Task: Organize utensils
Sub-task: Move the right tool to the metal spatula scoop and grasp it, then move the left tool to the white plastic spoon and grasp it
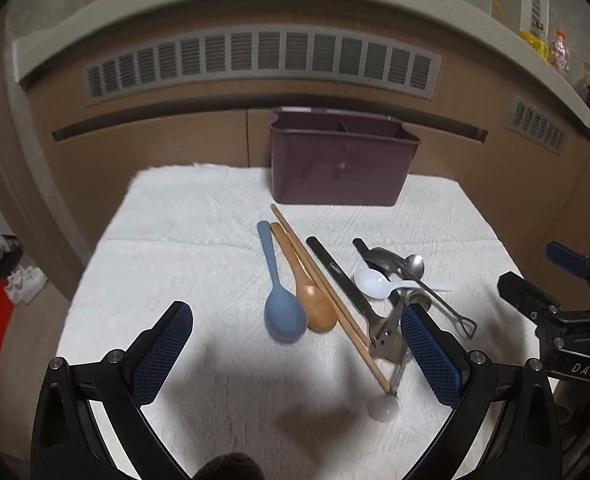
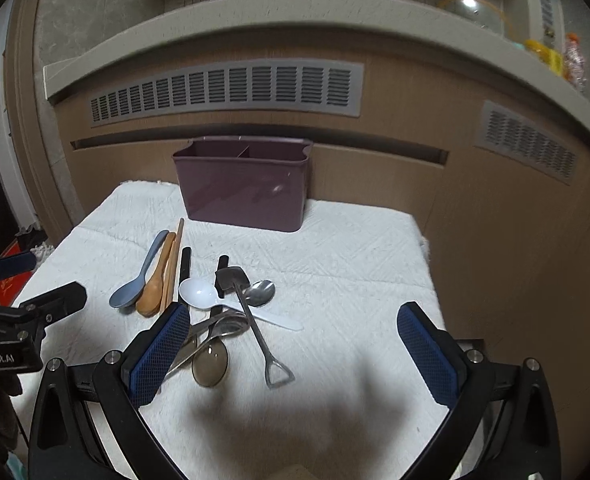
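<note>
Steel spoons [image 2: 259,292] lie tangled with a white spoon [image 2: 199,292] mid-cloth, so lifting one may drag its neighbours. Our left gripper [image 1: 297,354] and right gripper [image 2: 295,354] both gape empty above them. Blue spoon [image 1: 281,312], wooden spoon [image 1: 315,304] and chopsticks [image 1: 327,292] lie just beside; the purple bin [image 2: 243,188] stands behind, unblocked.

The left claw [image 1: 297,350] is held wide open, nothing gripped between its blue-padded fingers [image 1: 161,354]. The right claw [image 2: 293,354] is likewise held open and empty, both raised side by side.
</note>
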The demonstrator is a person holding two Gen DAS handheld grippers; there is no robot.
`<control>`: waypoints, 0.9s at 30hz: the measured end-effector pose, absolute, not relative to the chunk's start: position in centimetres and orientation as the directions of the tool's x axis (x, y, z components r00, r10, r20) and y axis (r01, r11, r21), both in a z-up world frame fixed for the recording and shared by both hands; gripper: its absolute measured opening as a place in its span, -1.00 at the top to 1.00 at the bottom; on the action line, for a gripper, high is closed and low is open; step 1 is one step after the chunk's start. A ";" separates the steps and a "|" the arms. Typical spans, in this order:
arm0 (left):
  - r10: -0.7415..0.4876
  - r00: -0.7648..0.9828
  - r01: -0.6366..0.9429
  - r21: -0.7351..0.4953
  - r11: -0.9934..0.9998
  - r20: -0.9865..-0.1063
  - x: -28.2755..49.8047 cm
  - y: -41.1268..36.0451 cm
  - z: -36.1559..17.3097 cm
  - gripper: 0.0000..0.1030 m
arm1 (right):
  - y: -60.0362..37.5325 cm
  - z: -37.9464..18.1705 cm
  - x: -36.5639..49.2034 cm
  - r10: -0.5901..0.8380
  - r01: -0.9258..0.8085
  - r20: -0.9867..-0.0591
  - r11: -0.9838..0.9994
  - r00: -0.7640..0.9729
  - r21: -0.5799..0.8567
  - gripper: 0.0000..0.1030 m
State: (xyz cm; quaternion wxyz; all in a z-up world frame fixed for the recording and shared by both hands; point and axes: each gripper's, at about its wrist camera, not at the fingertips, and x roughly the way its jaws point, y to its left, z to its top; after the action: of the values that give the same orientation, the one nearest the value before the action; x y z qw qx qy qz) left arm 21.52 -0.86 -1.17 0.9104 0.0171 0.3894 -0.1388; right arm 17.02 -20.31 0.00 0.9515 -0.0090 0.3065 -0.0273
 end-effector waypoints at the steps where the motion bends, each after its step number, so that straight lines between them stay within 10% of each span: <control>1: -0.237 0.646 0.266 -0.077 0.961 -0.726 22.4 -0.8 -1.4 -1.00 | -20.4 -0.3 18.3 -0.032 0.022 -0.602 0.999 0.798 -0.024 -0.99; 11: -0.214 0.633 0.262 -0.054 0.963 -0.744 24.6 2.9 -2.5 -1.00 | -16.9 -4.2 27.6 0.202 -0.310 -0.783 0.951 0.589 0.012 0.07; 27: -0.238 0.608 0.327 -0.034 0.945 -0.757 25.8 3.2 -3.1 -1.00 | -15.8 -7.3 31.9 0.215 -0.337 -0.851 0.940 0.479 0.048 0.42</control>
State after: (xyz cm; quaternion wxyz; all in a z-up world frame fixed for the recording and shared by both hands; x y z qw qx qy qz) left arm 25.77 3.23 -3.10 0.8952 0.0537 0.4134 -0.1576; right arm 31.94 -15.75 -7.29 0.8575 -0.0628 0.4845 0.1611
